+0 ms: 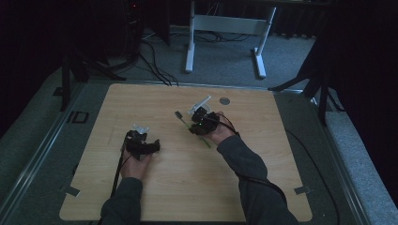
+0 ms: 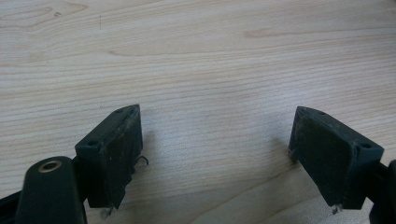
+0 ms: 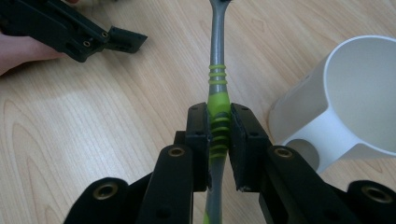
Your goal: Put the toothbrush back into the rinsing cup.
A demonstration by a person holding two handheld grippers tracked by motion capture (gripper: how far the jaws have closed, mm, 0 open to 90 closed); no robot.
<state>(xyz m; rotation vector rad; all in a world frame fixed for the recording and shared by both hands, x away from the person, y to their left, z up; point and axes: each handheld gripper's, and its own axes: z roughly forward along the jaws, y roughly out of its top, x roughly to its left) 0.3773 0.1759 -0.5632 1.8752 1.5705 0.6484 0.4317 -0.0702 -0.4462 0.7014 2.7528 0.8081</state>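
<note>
A grey toothbrush [image 3: 218, 56] with green ribbed grips lies along the jaws of my right gripper [image 3: 219, 112], which is shut on its green part. In the high view my right gripper [image 1: 196, 125] sits mid-table, with the toothbrush [image 1: 179, 115] sticking out toward the far left. A white cup [image 3: 359, 98] with a handle stands close beside these jaws. My left gripper [image 2: 217, 119] rests low over bare wood with its jaws wide apart and nothing between them. The high view shows the left gripper [image 1: 151, 146] nearer the front left of the table.
The wooden table [image 1: 164, 197] has a small metal disc [image 1: 225, 100] near its far edge. Behind it on the carpet stand a white desk frame [image 1: 225, 28] and black cables [image 1: 150, 61]. Dark stands flank the table on both sides.
</note>
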